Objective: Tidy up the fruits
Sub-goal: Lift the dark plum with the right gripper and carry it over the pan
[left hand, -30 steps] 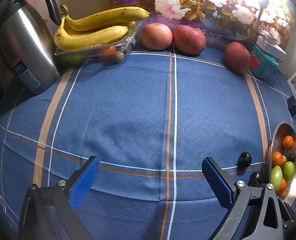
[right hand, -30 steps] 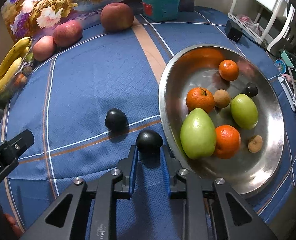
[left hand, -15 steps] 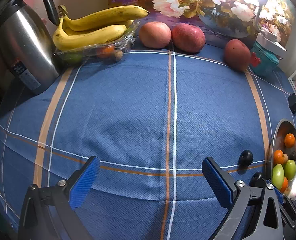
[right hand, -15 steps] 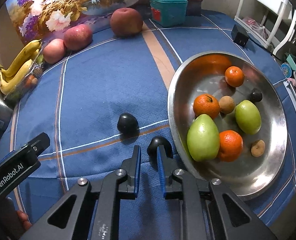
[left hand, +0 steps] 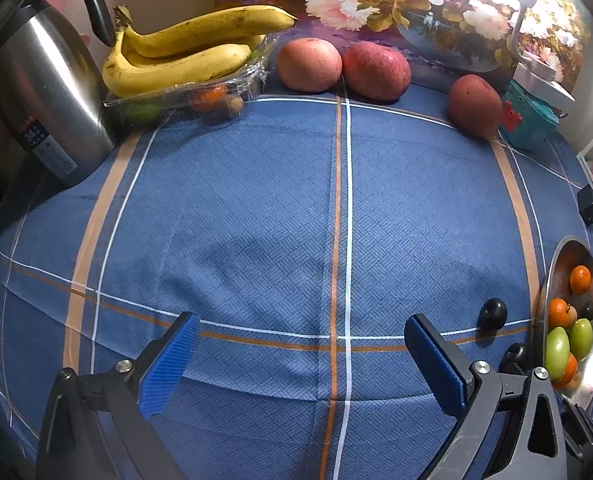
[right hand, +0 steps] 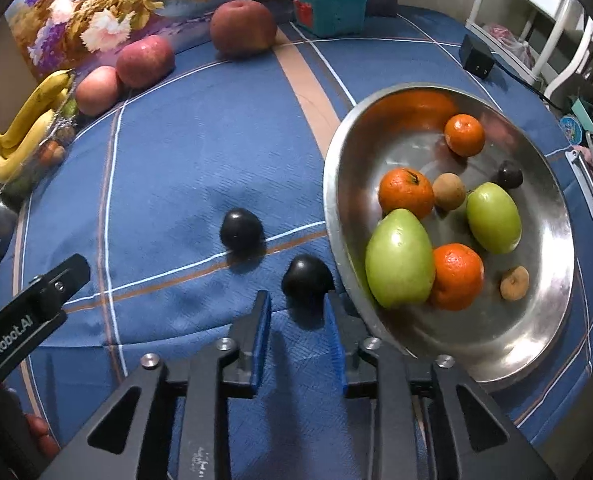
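Wide apart and empty, the blue pads of the left gripper [left hand: 296, 356] hang over bare blue tablecloth [left hand: 256, 200] in the left wrist view, with no fruit between them. Bananas [left hand: 176, 60] on a clear tray sit at the far edge beside a kettle [left hand: 44, 92], three apples [left hand: 308, 65] line the back, and the steel bowl [left hand: 552, 280] shows at the right edge with two dark plums [left hand: 493, 312] on the cloth beside it.

From the right wrist view, the right gripper [right hand: 298, 320] has just been opening; its jaws stand narrowly parted, with the nearer plum [right hand: 307, 279] at their tips, only its near side between them. The right pad looks to touch it, the left stands clear, so nothing is gripped. The second plum [right hand: 241, 229] lies just beyond, apart from the first. Oranges, green fruit and small brown ones already fill the bowl.

The step in hand seems to be picking up the nearer plum for the bowl. Next, the jaws likely need to reach further over the plum before closing, since it is round and may slip out forward.
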A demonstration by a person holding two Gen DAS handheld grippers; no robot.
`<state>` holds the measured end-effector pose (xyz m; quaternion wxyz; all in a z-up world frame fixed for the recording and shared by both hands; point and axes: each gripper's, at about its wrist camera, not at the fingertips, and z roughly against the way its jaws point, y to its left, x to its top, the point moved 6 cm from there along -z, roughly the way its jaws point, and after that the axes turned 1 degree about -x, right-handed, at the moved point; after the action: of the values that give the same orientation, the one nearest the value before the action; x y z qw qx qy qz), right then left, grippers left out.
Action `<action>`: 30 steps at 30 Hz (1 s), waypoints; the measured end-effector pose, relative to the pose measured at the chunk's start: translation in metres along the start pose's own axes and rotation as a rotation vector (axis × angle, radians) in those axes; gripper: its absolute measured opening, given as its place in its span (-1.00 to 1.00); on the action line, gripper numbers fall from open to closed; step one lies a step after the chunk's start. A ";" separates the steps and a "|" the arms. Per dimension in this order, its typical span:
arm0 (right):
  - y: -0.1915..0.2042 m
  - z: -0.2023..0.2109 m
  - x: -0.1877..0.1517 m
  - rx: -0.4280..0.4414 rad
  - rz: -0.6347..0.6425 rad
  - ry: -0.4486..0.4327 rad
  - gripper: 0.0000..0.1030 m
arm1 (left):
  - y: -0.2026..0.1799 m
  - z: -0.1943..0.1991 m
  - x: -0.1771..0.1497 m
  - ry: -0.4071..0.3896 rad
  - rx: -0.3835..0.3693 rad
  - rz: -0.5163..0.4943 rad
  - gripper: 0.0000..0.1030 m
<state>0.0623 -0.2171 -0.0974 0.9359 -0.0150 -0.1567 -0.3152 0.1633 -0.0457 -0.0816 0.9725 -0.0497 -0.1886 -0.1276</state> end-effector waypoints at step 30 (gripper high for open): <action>-0.006 -0.018 -0.001 -0.049 -0.177 -0.057 -0.38 | 0.000 -0.006 0.001 0.012 -0.018 0.004 1.00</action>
<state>0.0633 -0.2237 -0.1154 0.8988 -0.0331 -0.1761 -0.4000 0.1660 -0.0468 -0.0869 0.9734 -0.0581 -0.1813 -0.1275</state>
